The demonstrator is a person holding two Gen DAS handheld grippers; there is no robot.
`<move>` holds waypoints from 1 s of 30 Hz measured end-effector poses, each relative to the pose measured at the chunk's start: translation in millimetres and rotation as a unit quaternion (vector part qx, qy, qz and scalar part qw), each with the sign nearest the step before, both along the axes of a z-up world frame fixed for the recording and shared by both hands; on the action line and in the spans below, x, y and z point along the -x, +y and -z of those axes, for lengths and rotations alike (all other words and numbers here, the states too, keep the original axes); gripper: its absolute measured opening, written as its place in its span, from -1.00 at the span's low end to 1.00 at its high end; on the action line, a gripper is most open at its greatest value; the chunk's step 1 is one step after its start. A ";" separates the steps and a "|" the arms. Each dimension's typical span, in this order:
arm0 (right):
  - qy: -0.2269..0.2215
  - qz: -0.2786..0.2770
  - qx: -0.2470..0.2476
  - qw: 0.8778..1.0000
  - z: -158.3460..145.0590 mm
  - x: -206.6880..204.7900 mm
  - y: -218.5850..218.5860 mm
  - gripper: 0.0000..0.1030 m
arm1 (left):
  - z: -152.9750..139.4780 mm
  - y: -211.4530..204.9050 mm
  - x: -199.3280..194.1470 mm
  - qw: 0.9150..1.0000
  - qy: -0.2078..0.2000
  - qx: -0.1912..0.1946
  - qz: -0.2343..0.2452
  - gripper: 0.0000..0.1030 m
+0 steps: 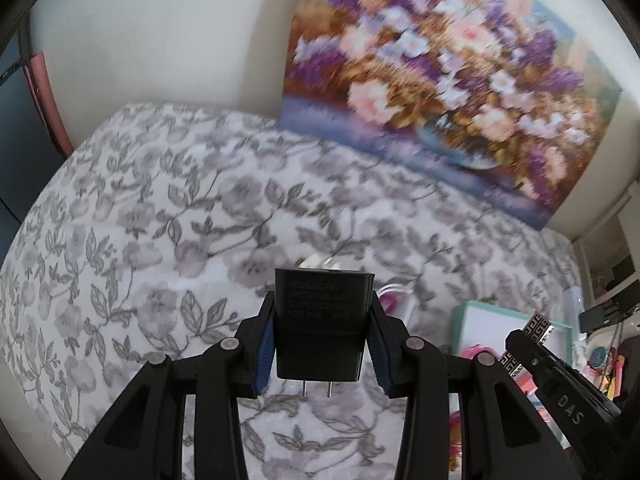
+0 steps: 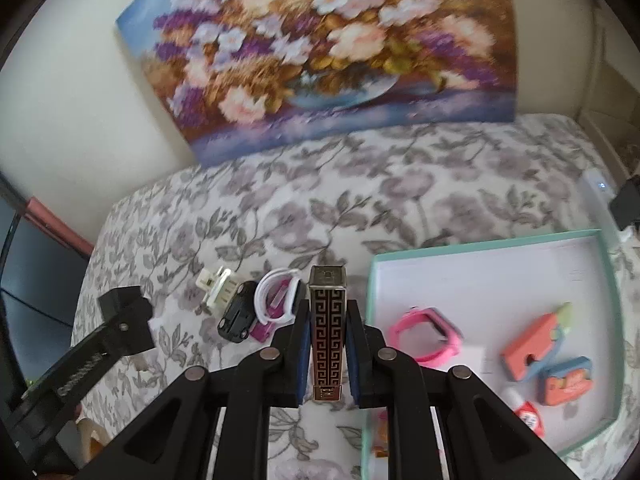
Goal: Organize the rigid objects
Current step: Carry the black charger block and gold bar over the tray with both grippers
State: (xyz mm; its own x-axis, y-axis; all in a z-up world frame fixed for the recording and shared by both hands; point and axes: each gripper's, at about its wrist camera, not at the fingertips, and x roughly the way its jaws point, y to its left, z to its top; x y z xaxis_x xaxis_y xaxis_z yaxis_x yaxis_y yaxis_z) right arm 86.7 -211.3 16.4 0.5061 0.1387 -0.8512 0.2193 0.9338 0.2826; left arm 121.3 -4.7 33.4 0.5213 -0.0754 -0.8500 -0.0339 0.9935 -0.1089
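My left gripper (image 1: pixel 323 312) is shut on a black plug adapter (image 1: pixel 322 328), prongs pointing back toward the camera, held above the floral cloth (image 1: pixel 160 220). My right gripper (image 2: pixel 327 312) is shut on a slim lighter (image 2: pixel 327 332) with a black and gold key pattern, held upright. In the right wrist view the adapter (image 2: pixel 120 300) shows at the left in the other gripper. In the left wrist view the lighter (image 1: pixel 538 326) pokes in at the right. A teal-rimmed tray (image 2: pixel 480 243) lies to the right of the lighter.
On the cloth left of the lighter lie a white clip (image 2: pixel 216 284), a black toy car (image 2: pixel 236 316) and a white band on a magenta item (image 2: pixel 276 296). The tray holds a pink watch (image 2: pixel 428 332), orange erasers (image 2: pixel 532 344) and a small red-capped bottle (image 2: pixel 524 412). A flower painting (image 2: pixel 320 48) leans on the wall.
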 end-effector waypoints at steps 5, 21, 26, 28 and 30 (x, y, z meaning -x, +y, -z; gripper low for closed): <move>0.002 0.028 0.003 1.000 -7.9 14.9 -24.2 -0.68 | -15.9 -29.3 15.8 0.999 -0.020 -0.005 0.035 -0.18; 0.021 0.111 0.057 0.992 -18.1 76.9 -93.3 -0.67 | -20.3 -130.8 71.6 0.987 -0.014 -0.013 0.158 -0.18; 0.027 0.125 0.081 0.988 -18.5 99.1 -111.8 -0.67 | -15.9 -154.1 82.7 0.982 0.006 -0.015 0.189 -0.18; 0.034 0.136 0.086 0.986 -14.9 107.6 -121.1 -0.67 | -12.3 -160.3 86.7 0.980 0.010 -0.014 0.196 -0.18; 0.046 0.149 0.093 0.983 -8.9 115.4 -132.3 -0.67 | -7.7 -168.2 91.0 0.978 0.018 -0.013 0.205 -0.18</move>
